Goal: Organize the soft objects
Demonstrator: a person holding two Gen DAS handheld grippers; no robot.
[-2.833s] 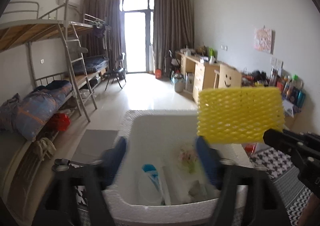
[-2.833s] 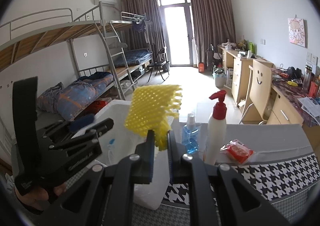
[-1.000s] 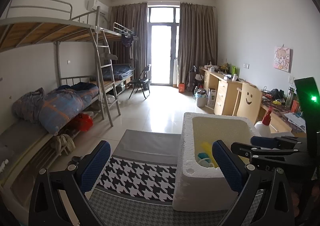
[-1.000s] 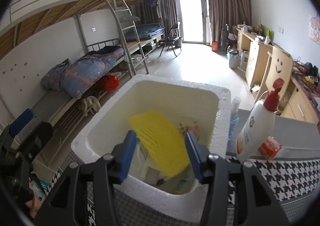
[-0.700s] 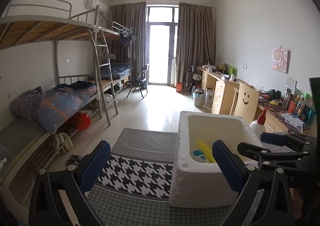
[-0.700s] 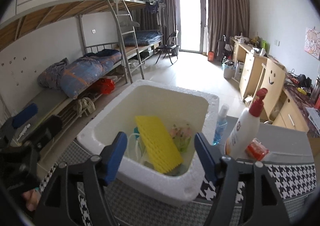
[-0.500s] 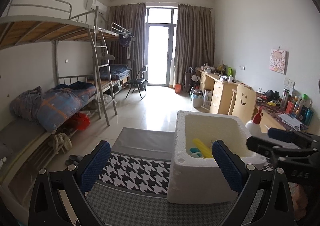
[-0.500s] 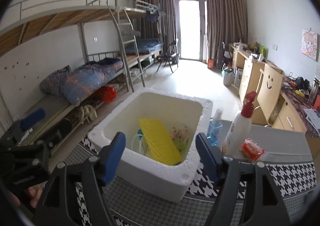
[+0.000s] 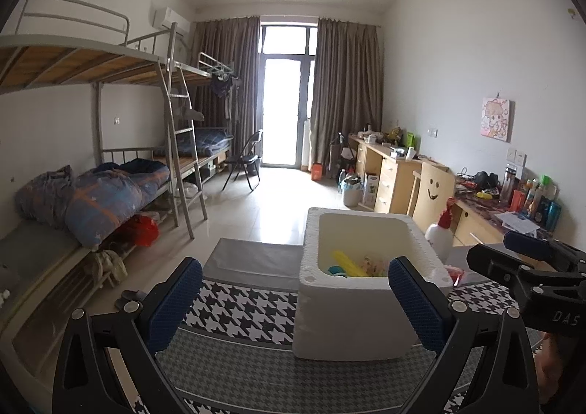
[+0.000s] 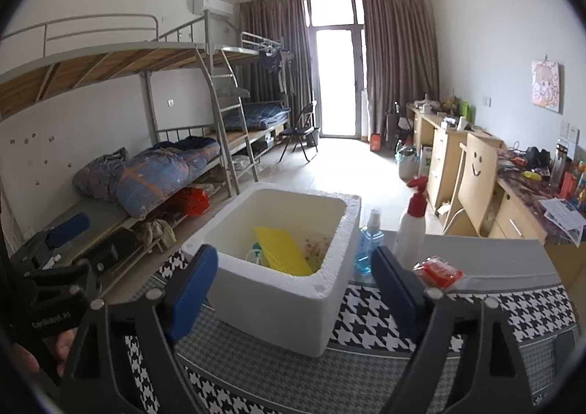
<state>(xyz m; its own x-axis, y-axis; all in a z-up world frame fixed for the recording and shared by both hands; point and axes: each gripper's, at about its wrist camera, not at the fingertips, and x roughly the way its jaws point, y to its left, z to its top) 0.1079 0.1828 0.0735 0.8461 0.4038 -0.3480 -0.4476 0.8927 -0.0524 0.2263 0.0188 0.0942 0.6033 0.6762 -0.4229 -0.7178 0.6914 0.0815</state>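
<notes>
A white foam box stands on the houndstooth-cloth table; it also shows in the left wrist view. A yellow foam net sleeve lies inside it among other items, and shows in the left wrist view. My right gripper is open and empty, held back from the box's near side. My left gripper is open and empty, to the left of and behind the box. The right gripper also appears at the right of the left wrist view.
A white pump bottle with a red top, a small blue spray bottle and a red packet stand right of the box. Bunk beds line the left wall, desks the right.
The right gripper let go of the yellow net sleeve into the box and opened. Both grippers pulled back from the box and up.
</notes>
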